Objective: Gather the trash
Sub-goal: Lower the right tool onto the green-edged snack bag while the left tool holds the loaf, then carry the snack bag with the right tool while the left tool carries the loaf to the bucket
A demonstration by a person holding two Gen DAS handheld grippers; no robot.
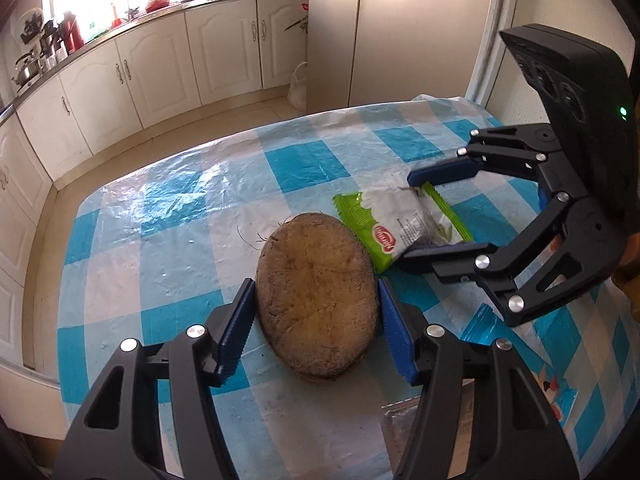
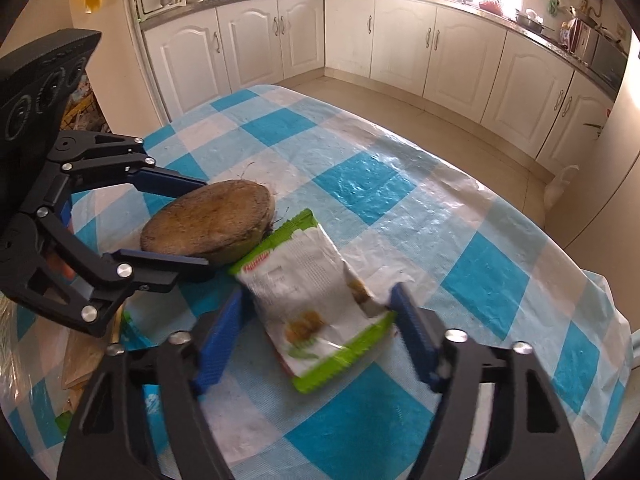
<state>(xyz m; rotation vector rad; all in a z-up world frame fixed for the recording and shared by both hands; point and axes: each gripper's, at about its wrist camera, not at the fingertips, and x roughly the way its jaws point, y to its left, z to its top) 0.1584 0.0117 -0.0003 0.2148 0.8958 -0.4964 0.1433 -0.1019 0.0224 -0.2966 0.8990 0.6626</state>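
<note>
Between our left gripper [image 1: 316, 320] jaws sits the coconut husk half [image 1: 316, 300], pads flanking it, seemingly touching; contact is unclear. Just beyond, our right gripper [image 2: 316, 336] brackets the green snack wrapper [image 2: 316, 304], pads apart, so both pieces lift together off the checked tablecloth [image 2: 360, 184].
</note>
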